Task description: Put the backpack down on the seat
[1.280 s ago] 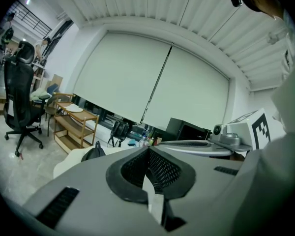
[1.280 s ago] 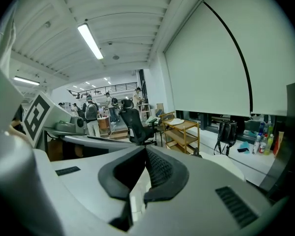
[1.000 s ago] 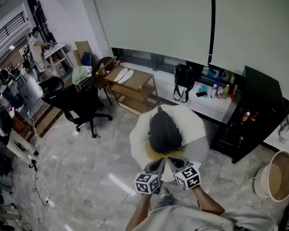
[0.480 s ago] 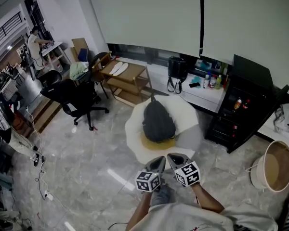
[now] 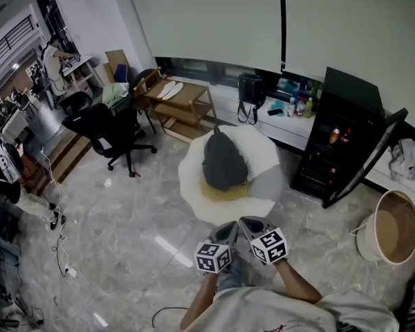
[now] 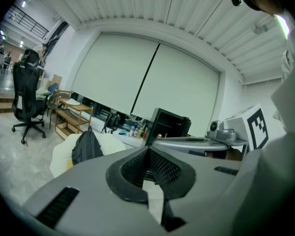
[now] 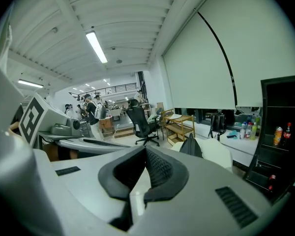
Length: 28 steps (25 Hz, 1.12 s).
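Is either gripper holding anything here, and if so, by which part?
Nothing is held. The left gripper and right gripper are both shut and empty; the dark grey fabric backpack rests on the white round cushioned seat, apart from both.

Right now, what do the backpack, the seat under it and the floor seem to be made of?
Backpack: likely dark fabric with a matte finish; it slumps softly.
Seat: probably soft white upholstery, judging by its rounded, puffy edge.
Floor: polished stone or marble-look tile, with grey veins and glossy light reflections.
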Available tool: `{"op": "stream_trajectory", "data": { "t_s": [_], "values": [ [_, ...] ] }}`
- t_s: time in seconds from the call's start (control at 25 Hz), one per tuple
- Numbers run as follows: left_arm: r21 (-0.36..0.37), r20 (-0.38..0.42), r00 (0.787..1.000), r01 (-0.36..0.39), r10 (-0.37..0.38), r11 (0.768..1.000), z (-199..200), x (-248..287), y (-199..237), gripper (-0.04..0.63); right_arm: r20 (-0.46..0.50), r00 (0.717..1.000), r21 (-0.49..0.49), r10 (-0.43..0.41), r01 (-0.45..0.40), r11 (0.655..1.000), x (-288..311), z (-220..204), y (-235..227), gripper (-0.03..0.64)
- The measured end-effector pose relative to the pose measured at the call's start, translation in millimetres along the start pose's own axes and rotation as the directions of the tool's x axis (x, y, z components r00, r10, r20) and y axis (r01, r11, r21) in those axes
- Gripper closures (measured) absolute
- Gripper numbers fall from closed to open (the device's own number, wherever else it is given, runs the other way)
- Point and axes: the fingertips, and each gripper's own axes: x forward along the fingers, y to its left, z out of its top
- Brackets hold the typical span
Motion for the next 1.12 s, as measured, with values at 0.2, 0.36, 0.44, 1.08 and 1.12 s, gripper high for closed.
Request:
{"op": "stream_trajectory", "data": {
  "t_s": [0.2,0.36,0.44,1.08,1.12],
  "values": [
    [0.006,0.004,1.000,0.006,-0.006,1.000,-9.0,-16.4,-25.0,0.565,0.014,1.000,0.007,-0.011,0.010,1.000,-29.0,-3.1,10.7,0.589],
    [0.011,0.002,1.000,0.001,-0.001,1.000,-13.9,-27.2,-41.5,0.565,0.018,1.000,0.019,-0.013,0.013,1.000,-47.6,-8.9,18.6,0.589],
    [0.015,-0.003,1.000,-0.001,0.001,1.000,-16.7,-32.9,-47.3,0.565,0.020,1.000,0.027,-0.012,0.011,1.000,-54.3,-11.5,23.5,0.589],
    [0.038,-0.077,0.997,0.016,-0.013,0.999,-38.0,-70.2,-61.8,0.565,0.030,0.999,0.097,-0.032,0.029,0.995,-74.1,-28.6,58.4,0.589],
    [0.036,-0.078,0.997,0.018,-0.016,0.999,-40.5,-74.5,-62.0,0.565,0.028,0.999,0.098,-0.034,0.032,0.995,-75.2,-30.7,62.5,0.589]
  ]
}}
